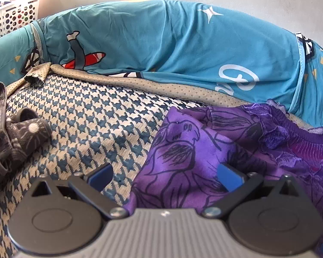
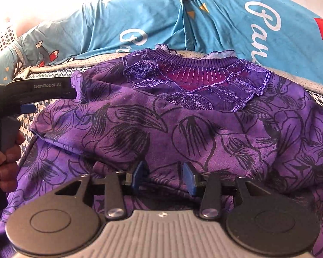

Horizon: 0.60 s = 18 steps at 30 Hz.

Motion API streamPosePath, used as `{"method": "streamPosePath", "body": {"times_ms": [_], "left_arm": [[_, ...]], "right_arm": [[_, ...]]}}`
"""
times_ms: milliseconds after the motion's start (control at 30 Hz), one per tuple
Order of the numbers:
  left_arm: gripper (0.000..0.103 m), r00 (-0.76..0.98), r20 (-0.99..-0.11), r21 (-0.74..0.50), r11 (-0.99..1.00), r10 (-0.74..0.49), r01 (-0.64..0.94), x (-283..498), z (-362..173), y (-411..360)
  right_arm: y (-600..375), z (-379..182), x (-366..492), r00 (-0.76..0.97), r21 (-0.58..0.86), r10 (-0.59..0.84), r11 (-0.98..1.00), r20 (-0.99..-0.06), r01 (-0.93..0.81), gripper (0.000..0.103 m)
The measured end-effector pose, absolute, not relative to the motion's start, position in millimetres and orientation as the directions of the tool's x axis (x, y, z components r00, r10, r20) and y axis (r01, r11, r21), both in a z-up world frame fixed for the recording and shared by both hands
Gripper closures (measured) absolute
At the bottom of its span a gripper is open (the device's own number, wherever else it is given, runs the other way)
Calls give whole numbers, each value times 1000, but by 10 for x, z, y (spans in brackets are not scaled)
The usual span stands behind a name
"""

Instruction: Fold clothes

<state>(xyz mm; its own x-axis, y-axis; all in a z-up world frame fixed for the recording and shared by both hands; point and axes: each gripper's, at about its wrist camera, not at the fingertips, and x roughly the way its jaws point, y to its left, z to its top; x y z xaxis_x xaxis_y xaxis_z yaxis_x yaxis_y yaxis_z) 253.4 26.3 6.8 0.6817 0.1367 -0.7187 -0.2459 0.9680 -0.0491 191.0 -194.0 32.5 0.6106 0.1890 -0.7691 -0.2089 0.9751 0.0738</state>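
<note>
A purple top (image 2: 183,129) with black flower outlines and a ribbed, embroidered neckline (image 2: 204,68) lies crumpled on a houndstooth cover (image 1: 86,118). My right gripper (image 2: 164,177) hovers low over the top's near part. Its blue pads stand a little apart, purple cloth shows in the gap, and neither pad presses on it. My left gripper (image 1: 164,176) is wide open at the top's left edge (image 1: 183,150), one finger over the cover and the other over the purple cloth. In the right wrist view one of its fingers (image 2: 43,88) reaches in from the left, held by a hand (image 2: 6,157).
Teal printed bedding (image 1: 172,43) bulges along the back behind a beige dotted border (image 1: 183,88). A grey patterned garment (image 1: 10,133) lies bunched at the left. A white perforated basket (image 1: 10,15) stands at the far left corner.
</note>
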Motion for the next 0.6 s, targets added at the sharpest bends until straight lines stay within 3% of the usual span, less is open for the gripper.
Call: {"method": "streamPosePath", "body": {"times_ms": [600], "left_arm": [[0,647,-753,-80,958,122,-275,2992,-105,319]], "right_arm": [[-1911,297,1958,608,59,194,970,-770,-234,56]]}}
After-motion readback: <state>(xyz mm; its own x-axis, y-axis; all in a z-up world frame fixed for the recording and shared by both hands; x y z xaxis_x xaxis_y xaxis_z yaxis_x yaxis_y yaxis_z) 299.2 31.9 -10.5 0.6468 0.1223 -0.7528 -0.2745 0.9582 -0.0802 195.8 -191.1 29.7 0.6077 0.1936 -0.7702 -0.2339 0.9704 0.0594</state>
